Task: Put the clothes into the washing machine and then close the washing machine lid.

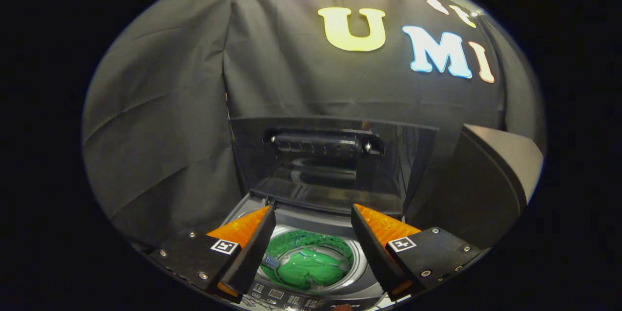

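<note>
From the claw's own camera, you are looking down and forward over a small top-loading washing machine (pixel 311 296). Your claw (pixel 313 214) is released: its two fingers stand well apart with nothing between them, hovering above the machine's round drum opening. Inside the drum, below and between the fingers, lies the clothes (pixel 308 267), a green bundle already resting at the bottom. Just ahead of the fingertips, the washing machine lid (pixel 335 165) stands raised, a dark see-through panel tilted back toward the black cloth wall, with a dark handle bar (pixel 323 143) across its upper part. A row of small buttons, the control panel (pixel 282 297), runs along the machine's near edge beneath the fingers. To the right of the lid, a dark rounded object with a pale top sits close by; what it is cannot be told. Judging from this, the loading looks done and closing the lid remains. The risk is pushing the lid the wrong way, against the wall, or the fingers slipping off the smooth panel so the lid drops hard; the object on the right could also catch your claw as you reach.
</note>
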Motion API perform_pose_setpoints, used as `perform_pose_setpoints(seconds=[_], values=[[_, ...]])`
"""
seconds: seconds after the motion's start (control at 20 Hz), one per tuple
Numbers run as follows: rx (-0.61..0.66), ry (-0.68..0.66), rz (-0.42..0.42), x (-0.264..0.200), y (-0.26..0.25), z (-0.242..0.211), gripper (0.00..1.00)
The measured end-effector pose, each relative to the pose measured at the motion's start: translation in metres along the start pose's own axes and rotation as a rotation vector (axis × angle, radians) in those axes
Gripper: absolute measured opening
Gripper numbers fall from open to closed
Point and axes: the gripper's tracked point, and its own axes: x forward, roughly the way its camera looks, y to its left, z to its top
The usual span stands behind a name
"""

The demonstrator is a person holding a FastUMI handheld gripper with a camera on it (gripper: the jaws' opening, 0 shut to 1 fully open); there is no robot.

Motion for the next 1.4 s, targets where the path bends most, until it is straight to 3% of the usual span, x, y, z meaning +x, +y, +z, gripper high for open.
perform_pose_setpoints(seconds=[0.35,0.7,1.4], values=[[-0.014,-0.167,-0.040,-0.006,-0.004,0.055,0.96],[0.035,-0.215,-0.063,0.014,-0.006,0.104,0.96],[0.105,-0.053,-0.116,0.099,-0.015,0.130,0.96]])
